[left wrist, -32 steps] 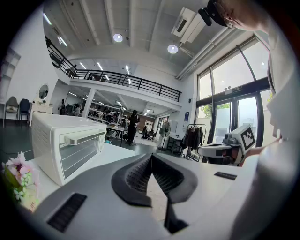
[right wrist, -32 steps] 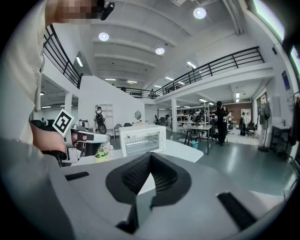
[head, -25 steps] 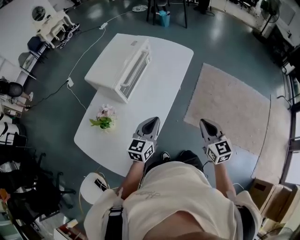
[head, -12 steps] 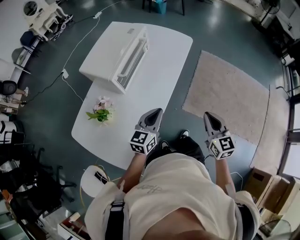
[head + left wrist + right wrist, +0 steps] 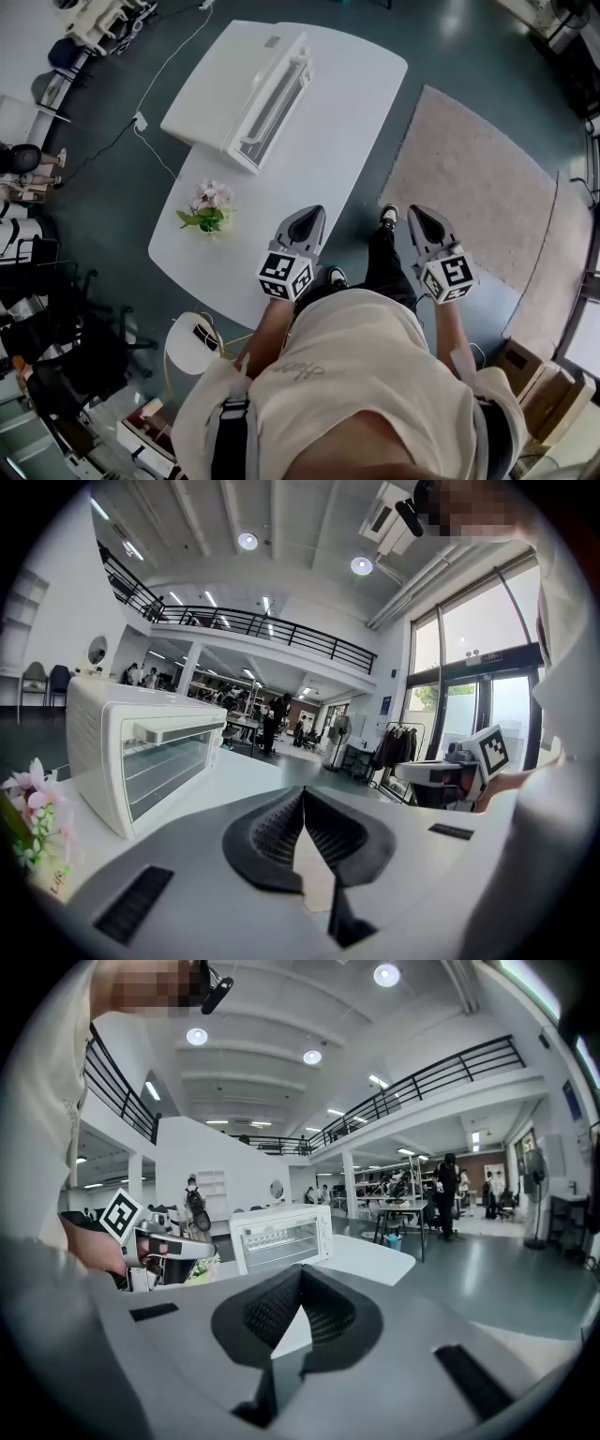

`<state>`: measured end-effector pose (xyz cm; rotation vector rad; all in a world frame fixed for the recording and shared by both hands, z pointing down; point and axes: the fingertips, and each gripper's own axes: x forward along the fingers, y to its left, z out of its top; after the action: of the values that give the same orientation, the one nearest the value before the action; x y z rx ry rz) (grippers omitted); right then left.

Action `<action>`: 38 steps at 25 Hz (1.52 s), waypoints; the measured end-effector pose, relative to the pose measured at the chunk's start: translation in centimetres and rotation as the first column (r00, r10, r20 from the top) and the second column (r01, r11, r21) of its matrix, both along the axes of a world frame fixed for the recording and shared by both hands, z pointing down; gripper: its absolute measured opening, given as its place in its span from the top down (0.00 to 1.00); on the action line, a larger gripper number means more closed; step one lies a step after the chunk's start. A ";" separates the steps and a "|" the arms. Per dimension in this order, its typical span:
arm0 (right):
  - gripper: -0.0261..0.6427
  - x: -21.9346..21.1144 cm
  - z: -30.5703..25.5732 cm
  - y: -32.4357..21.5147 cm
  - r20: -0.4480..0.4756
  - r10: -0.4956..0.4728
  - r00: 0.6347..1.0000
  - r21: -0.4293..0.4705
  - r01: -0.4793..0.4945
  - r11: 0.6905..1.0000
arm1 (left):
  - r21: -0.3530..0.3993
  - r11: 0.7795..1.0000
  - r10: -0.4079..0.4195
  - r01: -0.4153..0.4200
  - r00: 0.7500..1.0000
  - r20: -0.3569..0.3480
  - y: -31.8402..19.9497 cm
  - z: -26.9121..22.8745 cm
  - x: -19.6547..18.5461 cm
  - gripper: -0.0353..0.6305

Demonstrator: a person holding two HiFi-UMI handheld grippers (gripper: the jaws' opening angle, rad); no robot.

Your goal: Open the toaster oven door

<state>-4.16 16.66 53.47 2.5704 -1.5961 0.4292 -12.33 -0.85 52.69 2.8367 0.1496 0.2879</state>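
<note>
Flowers (image 5: pixel 208 214) stood at the white table's (image 5: pixel 347 112) left edge. The toaster oven (image 5: pixel 246 89) sat at its far end, door shut. The left gripper (image 5: pixel 307 221) and right gripper (image 5: pixel 418 217) hung well short of it, jaws together, holding nothing.

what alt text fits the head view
A person at a white oval table holds a grey left gripper and right gripper, both shut and empty, short of a closed white toaster oven; a pink flower posy sits near the table's left edge.
</note>
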 end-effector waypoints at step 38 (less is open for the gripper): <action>0.95 24.5 0.4 -18.9 -0.048 -0.678 0.734 -0.018 0.678 0.735 | 0.076 0.827 -0.561 0.557 0.824 0.073 -10.0 -2.5 19.8 0.91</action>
<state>20.36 -2.28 53.86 1.7579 -2.3321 0.2755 7.47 -10.84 50.15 2.7497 -0.7143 0.2896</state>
